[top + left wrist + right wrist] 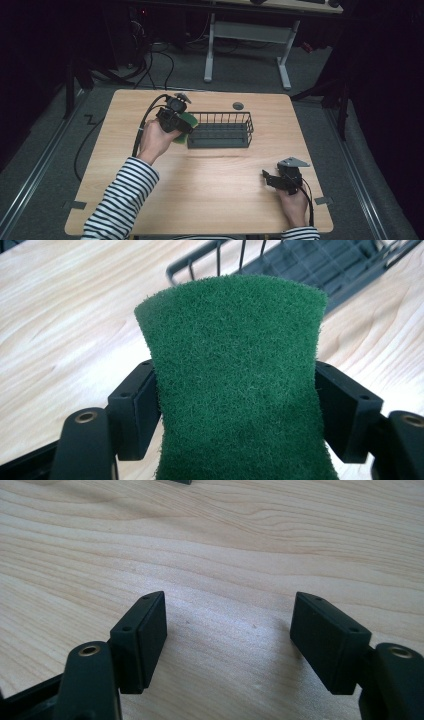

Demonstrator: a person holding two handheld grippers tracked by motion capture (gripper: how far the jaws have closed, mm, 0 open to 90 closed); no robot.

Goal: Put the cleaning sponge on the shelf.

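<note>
Left claw [184, 125] is pinching a green scouring pad [186, 126] in the high view, held by a hand [156, 140] coming out of a striped sleeve [120, 200]. Just beyond that claw's tips, a dark wire basket [220, 130] is sitting on the wooden table [210, 195], its near end touching or almost touching the pad. Well apart, toward the person's other side, the right claw [267, 178] is resting low over bare table with its jaws spread.

Looking along the left claw [235, 405] in its own view, both black jaws are pressing into the sides of the green scouring pad [235, 380], which is bowing inward at the waist. Ahead of the pad, the wire basket [320, 265] is lying on the table [65, 325].

Right claw [230, 640] in its own view is standing wide open, empty, with pale wood grain of the table [225, 555] between and ahead of the jaws.
</note>
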